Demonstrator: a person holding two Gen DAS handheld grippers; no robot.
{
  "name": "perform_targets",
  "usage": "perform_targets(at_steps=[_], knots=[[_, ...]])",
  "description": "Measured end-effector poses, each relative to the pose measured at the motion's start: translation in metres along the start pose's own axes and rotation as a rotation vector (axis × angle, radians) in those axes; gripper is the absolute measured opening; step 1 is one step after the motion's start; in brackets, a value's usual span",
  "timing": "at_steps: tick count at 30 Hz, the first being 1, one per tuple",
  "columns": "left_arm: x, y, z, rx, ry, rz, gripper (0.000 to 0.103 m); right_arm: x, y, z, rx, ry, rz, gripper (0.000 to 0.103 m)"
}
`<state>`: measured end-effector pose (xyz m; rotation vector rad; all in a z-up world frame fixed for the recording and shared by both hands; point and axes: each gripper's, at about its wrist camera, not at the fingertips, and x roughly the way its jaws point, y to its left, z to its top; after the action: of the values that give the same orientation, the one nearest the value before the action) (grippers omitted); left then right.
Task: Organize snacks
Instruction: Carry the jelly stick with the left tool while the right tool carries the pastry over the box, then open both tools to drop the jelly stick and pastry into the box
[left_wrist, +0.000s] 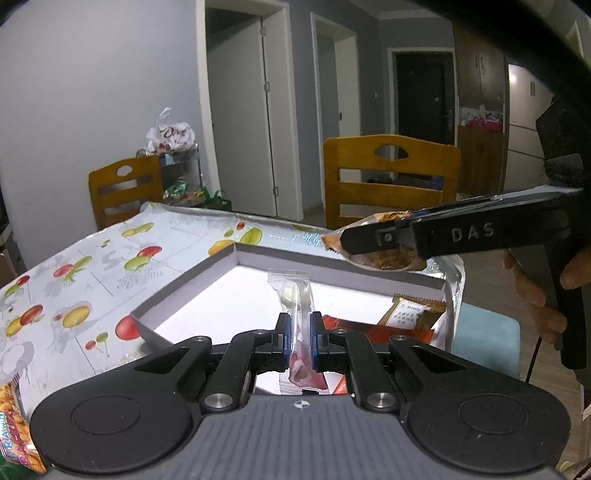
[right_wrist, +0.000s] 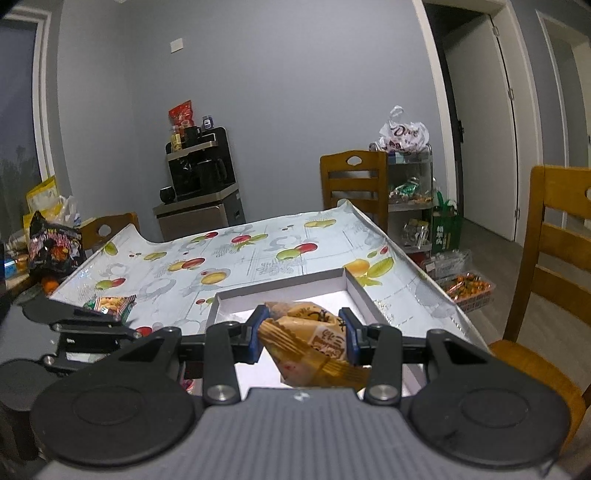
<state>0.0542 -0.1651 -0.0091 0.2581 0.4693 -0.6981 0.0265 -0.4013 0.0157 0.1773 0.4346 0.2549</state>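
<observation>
A shallow white box (left_wrist: 406, 278) sits on the table (left_wrist: 92, 273) near its right edge, open side up, on a glossy cloth printed with fruit. Inside the box, by its near right corner, lie a tan wrapped biscuit (left_wrist: 410, 312) and a red packet (left_wrist: 354, 326). A clear-wrapped candy (left_wrist: 293, 295) stands upright over the box floor, pinched at its lower end by the left gripper (left_wrist: 299, 341), whose jaws are nearly together on the thin wrapper. The right gripper (right_wrist: 303, 338) holds a puffy orange snack pack (right_wrist: 314, 332) above the box, jaws narrowly apart and pressing its sides; a hand (left_wrist: 535, 291) grips its handle. Another snack bag (right_wrist: 110, 304) lies toward the table's left edge. Wooden chairs (left_wrist: 388, 177) stand around the table, against grey walls with white doors (left_wrist: 243, 122) and a shelf trolley of bags (right_wrist: 410, 184).
</observation>
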Motion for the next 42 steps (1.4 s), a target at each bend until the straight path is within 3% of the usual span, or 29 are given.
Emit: perform_targets(at_steps=[11,17,28,42], knots=[[0.017,-0.001,-0.006,-0.009,0.041,0.01,0.012,0.019,-0.012,-0.008,0.087,0.041,0.017,0.041],[0.026,-0.001,-0.007,-0.033,0.062,-0.022,0.013,0.041,-0.019,-0.019,0.106,0.102,-0.059,0.041],[0.045,-0.007,-0.017,-0.049,0.122,-0.071,0.014,0.05,-0.019,-0.036,0.02,0.12,-0.153,0.041],[0.045,-0.007,-0.019,-0.065,0.133,-0.067,0.022,0.05,-0.014,-0.039,-0.011,0.126,-0.156,0.041]])
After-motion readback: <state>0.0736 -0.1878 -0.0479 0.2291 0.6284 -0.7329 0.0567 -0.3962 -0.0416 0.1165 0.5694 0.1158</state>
